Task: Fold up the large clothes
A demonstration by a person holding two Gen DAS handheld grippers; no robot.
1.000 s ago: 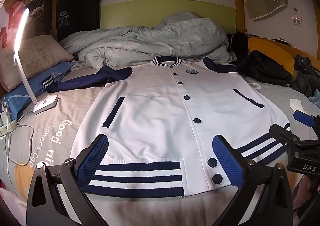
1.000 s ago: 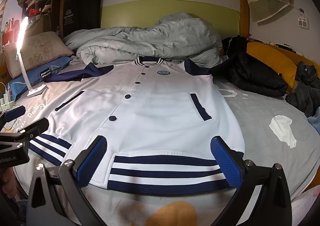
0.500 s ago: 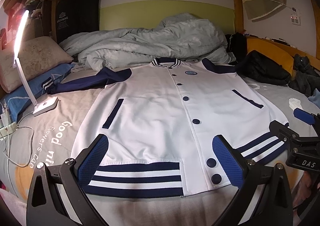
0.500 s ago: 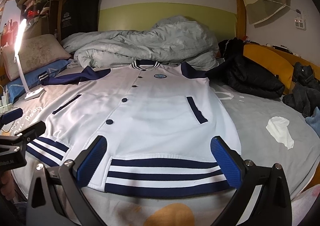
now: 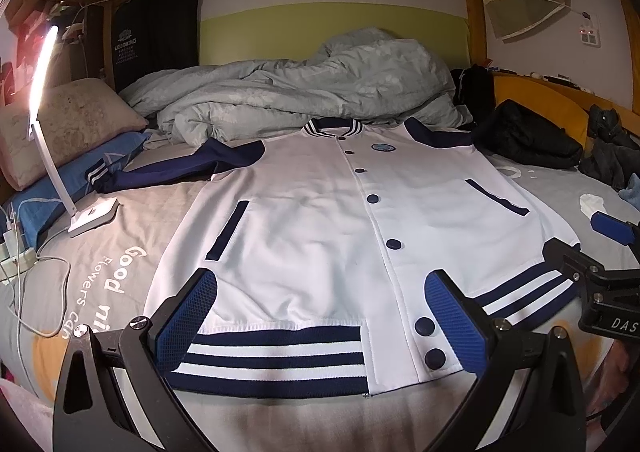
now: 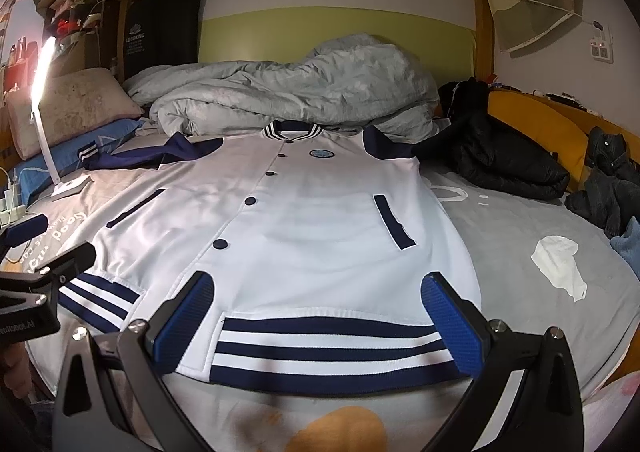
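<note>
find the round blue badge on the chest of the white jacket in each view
Left wrist view: the round blue badge sits right of centre in the upper half, just right of the button line on the white and navy jacket.
Right wrist view: the badge is at centre, upper half, again right of the buttons.
Shared landmark: the striped navy and white collar, just up and left of the badge.

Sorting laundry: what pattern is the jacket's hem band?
Navy and white stripes on the hem band; right wrist view.
</note>
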